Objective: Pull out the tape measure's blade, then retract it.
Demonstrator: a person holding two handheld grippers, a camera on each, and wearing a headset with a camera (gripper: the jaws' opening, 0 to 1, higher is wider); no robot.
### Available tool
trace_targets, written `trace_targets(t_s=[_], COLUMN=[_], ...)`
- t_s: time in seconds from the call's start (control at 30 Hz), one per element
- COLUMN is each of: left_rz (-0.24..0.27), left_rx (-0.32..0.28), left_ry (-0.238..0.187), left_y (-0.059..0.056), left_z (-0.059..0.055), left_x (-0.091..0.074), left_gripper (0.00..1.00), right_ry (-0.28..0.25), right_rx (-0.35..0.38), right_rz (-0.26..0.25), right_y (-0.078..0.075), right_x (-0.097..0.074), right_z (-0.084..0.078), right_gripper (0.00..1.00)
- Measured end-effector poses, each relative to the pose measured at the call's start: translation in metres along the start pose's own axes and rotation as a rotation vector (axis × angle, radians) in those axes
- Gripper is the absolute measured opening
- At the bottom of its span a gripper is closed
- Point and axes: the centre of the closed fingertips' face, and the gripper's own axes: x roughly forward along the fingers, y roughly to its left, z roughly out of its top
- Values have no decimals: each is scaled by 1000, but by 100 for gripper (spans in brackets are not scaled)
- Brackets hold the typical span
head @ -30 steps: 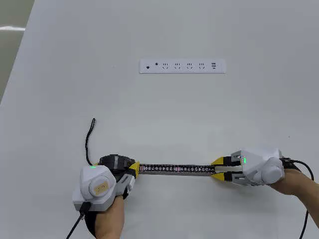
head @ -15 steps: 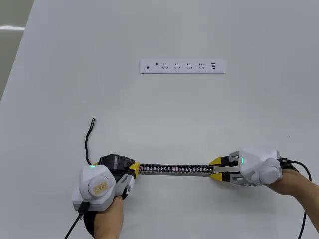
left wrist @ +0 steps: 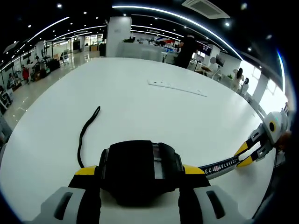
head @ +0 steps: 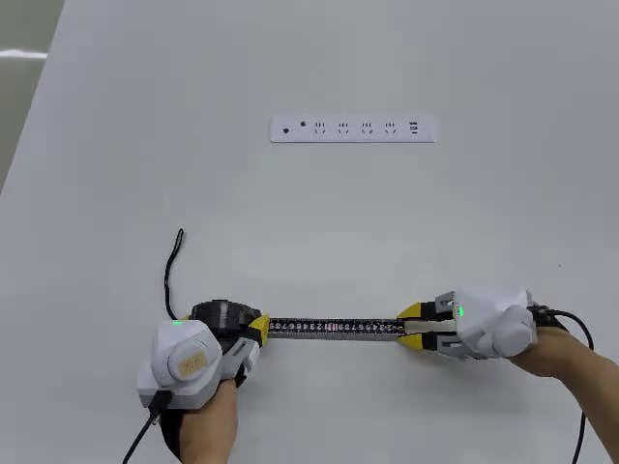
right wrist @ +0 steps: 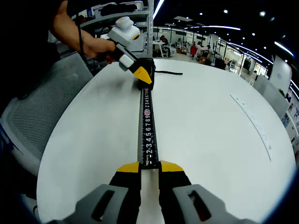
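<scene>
The white desk (head: 290,58) is carrying a black tape measure (head: 224,314) on the person's near side. The left tool (left wrist: 140,170) is clamping its case between yellow-tipped jaws. Its dark blade (head: 334,327), bearing white numerals, is stretching flat to the right tool (head: 411,327), which is pinching its end.

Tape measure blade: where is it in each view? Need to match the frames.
Head view: blade lies horizontal, low centre, between the case and the right tool.
Left gripper view: blade lower right, running off the case.
Right gripper view: blade up the centre from its own jaws.
Shared landmark: the white power strip.
</scene>
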Motion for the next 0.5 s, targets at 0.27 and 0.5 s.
trace_targets(t_s=[0.27,0.5], left_rz=[-4,-7], left_rx=[2,0], left_ry=[3,3], left_y=[1,1], left_z=[0,0], left_x=[0,0], left_gripper=[64,64], right_ry=[-9,-22], right_rx=[-6,-8], right_rz=[5,9], right_y=[1,1], right_x=[8,14], right_z=[7,14], right_gripper=[12,12])
